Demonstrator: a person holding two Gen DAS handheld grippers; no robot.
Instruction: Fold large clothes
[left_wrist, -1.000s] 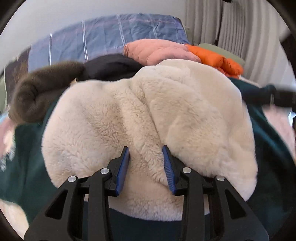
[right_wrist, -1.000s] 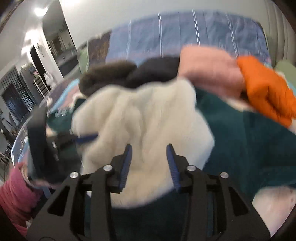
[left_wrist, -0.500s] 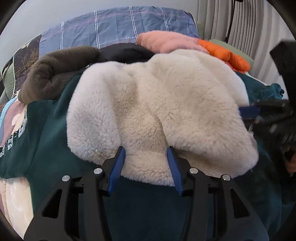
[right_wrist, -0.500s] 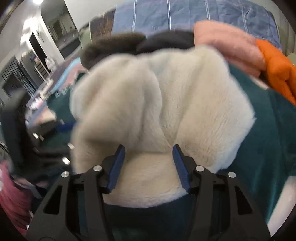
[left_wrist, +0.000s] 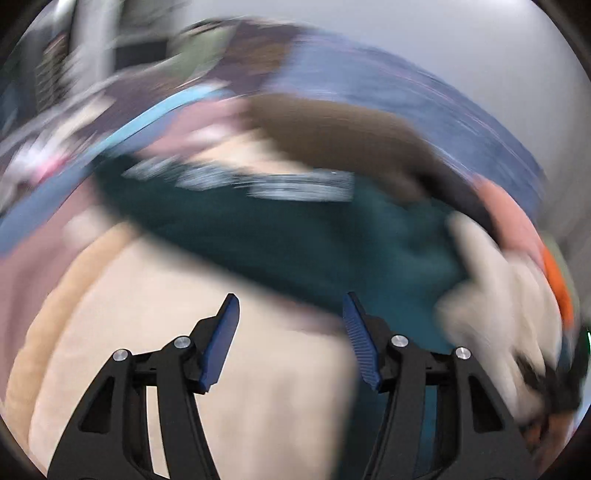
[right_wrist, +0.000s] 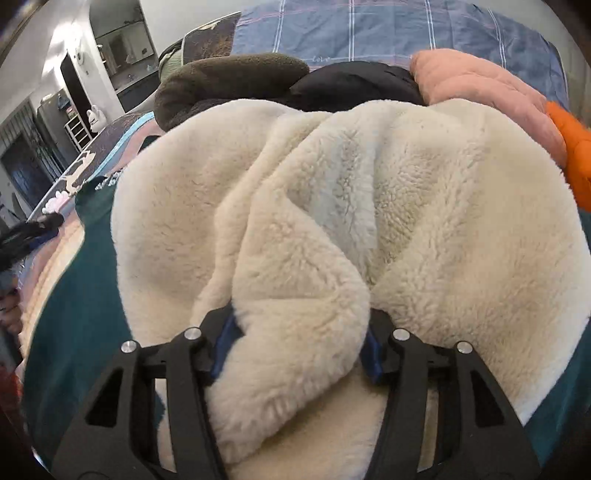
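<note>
Your right gripper (right_wrist: 299, 343) pinches a ridge of the cream fleece (right_wrist: 424, 206); your left gripper (left_wrist: 290, 332) hangs wide, empty, view blurred. Mid-fold, likely. Next: seat the left on the fleece's far edge.

Heavy motion blur across the whole left wrist view. The left gripper (left_wrist: 290, 314) sits at the bottom of frame, its blue-padded fingers (left_wrist: 221, 332) spread wide apart with nothing between them. Under and ahead of the fingers lies a pale cream fabric (left_wrist: 207, 369), filling the lower left. Just beyond it, a dark teal garment (left_wrist: 295, 240) sweeps across the middle, with a smeared white print (left_wrist: 295, 186) along its upper edge. Above that, a brown fuzzy piece (left_wrist: 332, 129), and behind it a blue bedcover (left_wrist: 406, 92). Over on the right, a cream fleece (left_wrist: 491, 295) bunches up, with a pink item (left_wrist: 513, 214) and an orange one (left_wrist: 557, 280) at the edge, all too smeared for detail.
</note>
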